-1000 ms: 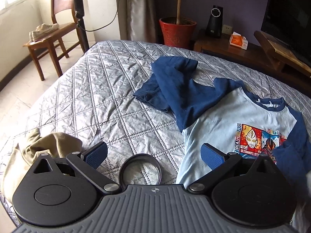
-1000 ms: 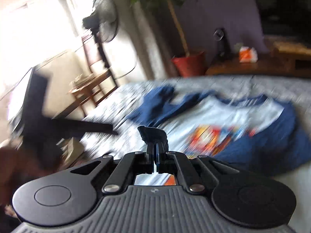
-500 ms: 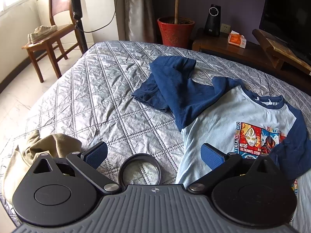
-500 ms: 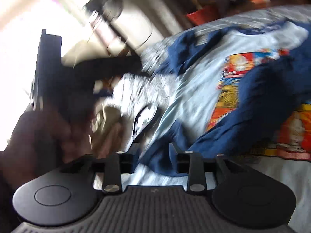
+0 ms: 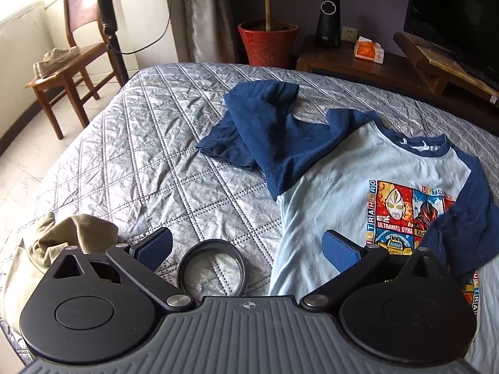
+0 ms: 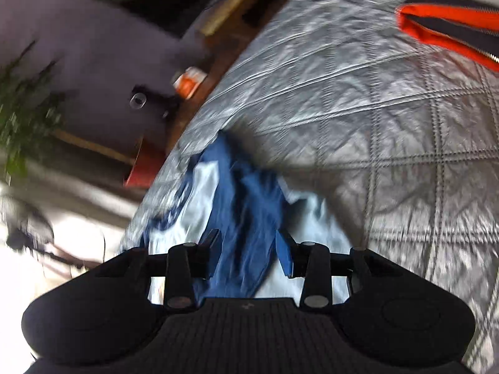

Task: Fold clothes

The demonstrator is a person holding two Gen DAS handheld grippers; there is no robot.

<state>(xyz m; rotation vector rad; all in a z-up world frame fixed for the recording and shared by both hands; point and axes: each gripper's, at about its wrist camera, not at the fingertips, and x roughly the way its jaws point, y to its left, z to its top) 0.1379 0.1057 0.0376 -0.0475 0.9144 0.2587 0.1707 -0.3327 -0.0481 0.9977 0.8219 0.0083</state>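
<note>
While sleeves lie folded inward, shirt (image 5: 336, 180) stays rumpled.

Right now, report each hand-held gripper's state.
Left hand-held gripper: open, empty.
Right hand-held gripper: opening, blue sleeve between the jaws, not gripped.

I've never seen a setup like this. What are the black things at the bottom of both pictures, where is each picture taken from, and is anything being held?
No robot here: a person holds a two-finger gripper in each hand, each with a camera looking along its fingers. One view is from the left gripper, open and empty above a grey quilted bed. On it lie a light-blue shirt with navy sleeves, a beige garment and a black ring. The blurred, tilted view is from the right gripper; its jaws are opening, with a navy sleeve between them, not pinched.
</note>
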